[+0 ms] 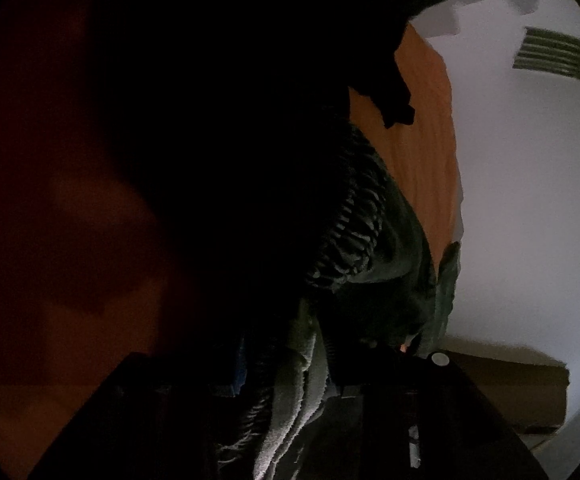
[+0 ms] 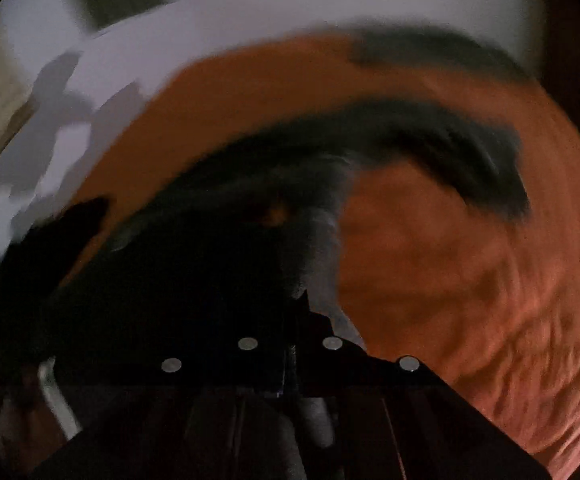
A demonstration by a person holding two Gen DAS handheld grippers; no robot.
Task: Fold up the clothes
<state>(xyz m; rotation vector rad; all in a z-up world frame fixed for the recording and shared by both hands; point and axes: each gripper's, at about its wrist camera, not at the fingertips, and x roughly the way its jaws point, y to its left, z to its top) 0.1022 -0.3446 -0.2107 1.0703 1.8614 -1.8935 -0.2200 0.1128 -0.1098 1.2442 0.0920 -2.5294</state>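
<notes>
In the left wrist view a dark grey-green garment [image 1: 374, 248] with a ribbed knit band hangs bunched over the orange table [image 1: 422, 152]. Its pale folds run down between the dark fingers of my left gripper [image 1: 302, 364], which is shut on that bunch. The left half of this view is nearly black. The right wrist view is blurred. There the dark garment [image 2: 430, 140] stretches in an arc across the orange table [image 2: 450, 272]. My right gripper [image 2: 294, 320] has its fingers pressed together, with grey cloth running from their tips.
A white wall [image 1: 530, 200] rises behind the table, with a slatted vent [image 1: 558, 56] high on it. A brown cardboard box [image 1: 510, 392] sits low at the right. Another black cloth [image 1: 390, 80] hangs at the top.
</notes>
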